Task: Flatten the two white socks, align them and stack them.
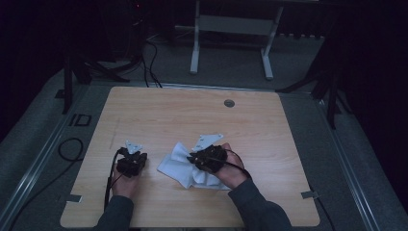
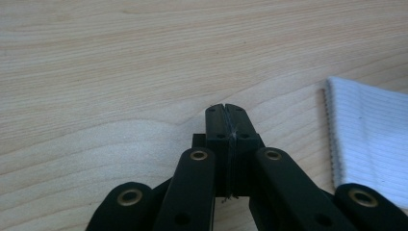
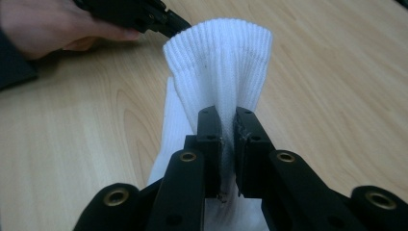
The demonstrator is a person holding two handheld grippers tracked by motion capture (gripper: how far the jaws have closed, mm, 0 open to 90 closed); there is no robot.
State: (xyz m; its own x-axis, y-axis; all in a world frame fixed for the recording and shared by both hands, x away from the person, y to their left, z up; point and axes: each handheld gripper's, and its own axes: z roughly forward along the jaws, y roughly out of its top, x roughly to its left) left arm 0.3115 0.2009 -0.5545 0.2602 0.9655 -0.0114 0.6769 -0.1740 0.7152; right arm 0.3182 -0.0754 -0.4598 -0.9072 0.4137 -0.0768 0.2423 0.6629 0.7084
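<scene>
Toward the desk's (image 1: 144, 202) near edge, the left gripper (image 2: 225, 109) rests low over bare wood, jaws pressed fully together with nothing between them. Just to its right, the right gripper (image 3: 227, 126) has its jaws clamped on a white ribbed sock (image 3: 219, 62) (the cuff stands up past the fingertips), the rest of the sock lying crumpled on the desk near the middle of the near half. A round grommet (image 1: 229, 103) sits by the far edge.

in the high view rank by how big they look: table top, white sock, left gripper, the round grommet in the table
1. table top
2. white sock
3. left gripper, smaller than the sock
4. round grommet, smallest, though it lies farther from the camera
</scene>
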